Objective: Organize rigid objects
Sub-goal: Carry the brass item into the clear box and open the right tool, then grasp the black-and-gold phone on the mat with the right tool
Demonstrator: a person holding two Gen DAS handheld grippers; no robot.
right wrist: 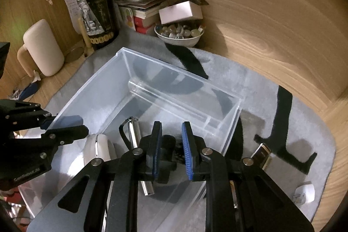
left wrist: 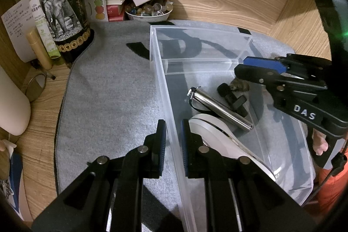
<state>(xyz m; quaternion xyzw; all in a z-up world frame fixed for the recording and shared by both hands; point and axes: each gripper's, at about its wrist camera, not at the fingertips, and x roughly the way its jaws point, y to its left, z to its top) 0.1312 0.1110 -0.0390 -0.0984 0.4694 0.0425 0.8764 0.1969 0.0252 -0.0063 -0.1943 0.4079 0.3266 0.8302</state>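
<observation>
A clear plastic bin [left wrist: 217, 29] with a divider near its far end stands on a grey mat [left wrist: 108, 90]. My left gripper [left wrist: 173, 121] is shut on the bin's left wall, one finger inside and one outside. In the bin lie a white mouse [left wrist: 217, 138], a metal cylinder [left wrist: 219, 108] with a black cord, a black T-shaped part [left wrist: 232, 99] and a small brownish piece [left wrist: 240, 86]. My right gripper [right wrist: 171, 123] hangs over the black part [right wrist: 168, 143] with its jaws almost together and nothing in them. It also shows over the bin's right side [left wrist: 239, 65].
On the mat right of the bin lie a shiny metal case [right wrist: 262, 154] and a white plug [right wrist: 305, 193]. Behind the bin stand a wine bottle [right wrist: 97, 12], a book stack [right wrist: 143, 8], a bowl of stones [right wrist: 179, 35] and a cream jug [right wrist: 43, 47].
</observation>
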